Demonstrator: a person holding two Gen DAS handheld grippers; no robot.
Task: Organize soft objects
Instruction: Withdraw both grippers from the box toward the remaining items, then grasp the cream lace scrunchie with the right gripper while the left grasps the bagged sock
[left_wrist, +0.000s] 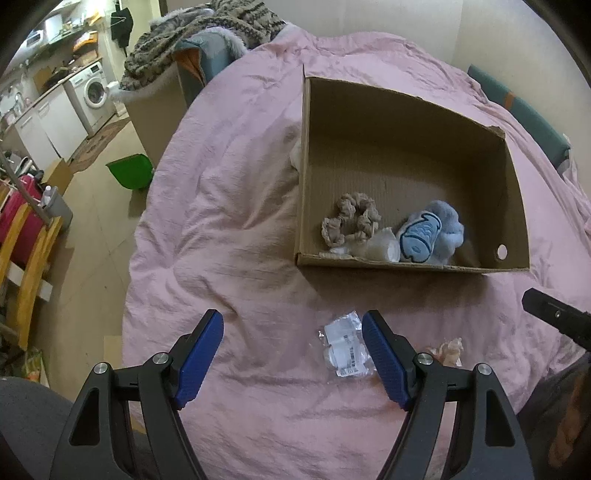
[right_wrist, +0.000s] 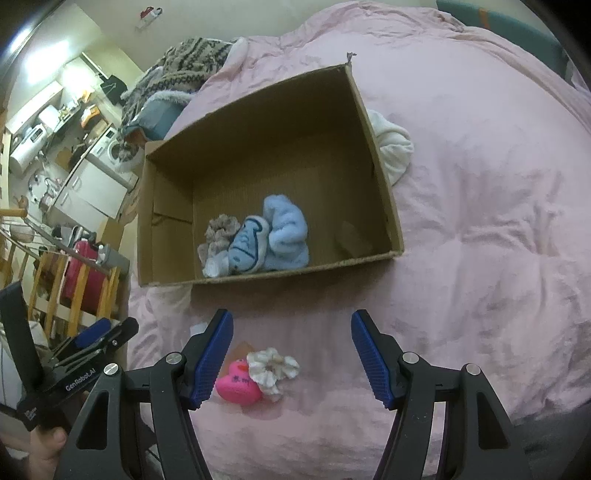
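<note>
The clear plastic packet (left_wrist: 345, 345) lies on the pink duvet (left_wrist: 229, 229) just inside the right finger of the left gripper (left_wrist: 293, 360), untouched; jaws wide, empty. The pink heart toy (right_wrist: 236, 387) and cream scrunchie (right_wrist: 272, 368) lie beside the left finger of the right gripper (right_wrist: 291, 360); jaws wide, empty. The cardboard box (right_wrist: 380, 177) lies farther off.

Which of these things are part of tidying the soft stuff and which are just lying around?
Job:
cardboard box
blue plush
beige scrunchie
white scrunchie
pink heart toy
plastic packet

Lying about:
green bin
patterned blanket
washing machine
</note>
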